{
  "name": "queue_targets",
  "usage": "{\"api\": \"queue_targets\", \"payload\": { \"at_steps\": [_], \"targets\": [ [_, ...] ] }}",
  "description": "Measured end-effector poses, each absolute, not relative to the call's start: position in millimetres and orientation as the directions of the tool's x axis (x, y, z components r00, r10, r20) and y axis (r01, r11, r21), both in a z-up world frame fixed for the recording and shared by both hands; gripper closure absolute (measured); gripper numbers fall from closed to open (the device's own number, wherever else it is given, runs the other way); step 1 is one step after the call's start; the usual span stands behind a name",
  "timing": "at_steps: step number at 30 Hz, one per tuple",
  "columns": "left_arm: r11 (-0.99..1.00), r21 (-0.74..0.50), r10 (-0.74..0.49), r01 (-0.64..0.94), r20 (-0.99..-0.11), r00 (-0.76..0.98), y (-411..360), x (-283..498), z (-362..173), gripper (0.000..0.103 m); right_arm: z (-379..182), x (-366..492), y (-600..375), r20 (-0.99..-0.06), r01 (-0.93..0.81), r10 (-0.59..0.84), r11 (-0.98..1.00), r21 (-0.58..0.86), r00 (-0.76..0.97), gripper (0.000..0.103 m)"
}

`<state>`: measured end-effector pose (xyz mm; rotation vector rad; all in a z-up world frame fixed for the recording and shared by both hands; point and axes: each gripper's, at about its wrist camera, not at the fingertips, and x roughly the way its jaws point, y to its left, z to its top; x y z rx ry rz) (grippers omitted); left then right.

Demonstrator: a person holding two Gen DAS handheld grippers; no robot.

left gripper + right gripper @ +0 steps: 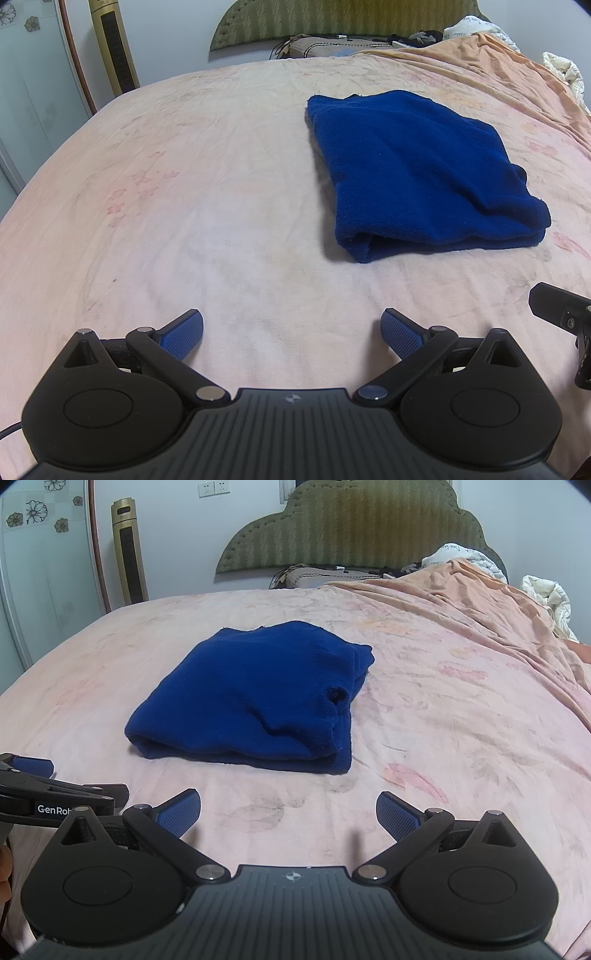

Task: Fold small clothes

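Observation:
A dark blue knitted garment lies folded into a thick rectangle on the pink bed sheet. In the right wrist view the garment sits ahead and a little left. My left gripper is open and empty, well short of the garment, which lies ahead to its right. My right gripper is open and empty, a short way in front of the garment's near folded edge. The left gripper also shows at the left edge of the right wrist view.
A green padded headboard and pillows are at the far end. A bunched orange cover and white bedding lie at the right. A gold tower fan stands left of the bed.

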<state>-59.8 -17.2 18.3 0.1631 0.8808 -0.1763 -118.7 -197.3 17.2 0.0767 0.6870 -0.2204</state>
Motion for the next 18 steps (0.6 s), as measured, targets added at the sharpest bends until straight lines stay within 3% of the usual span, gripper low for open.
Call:
{"api": "queue_targets", "payload": {
  "at_steps": [14, 18],
  "targets": [
    [0.967, 0.092, -0.086, 0.237, -0.758, 0.647, -17.1, -59.7, 18.0, 0.0, 17.5, -114.8, -200.6, -0.64, 0.217, -0.167, 0.976, -0.001, 0.75, 0.001],
    [0.966, 0.106, -0.087, 0.237, -0.728, 0.68, -6.4, -55.9, 23.1, 0.0, 22.8, -116.8, -216.3, -0.589, 0.26, -0.234, 0.965, -0.042, 0.774, 0.001]
  ]
}}
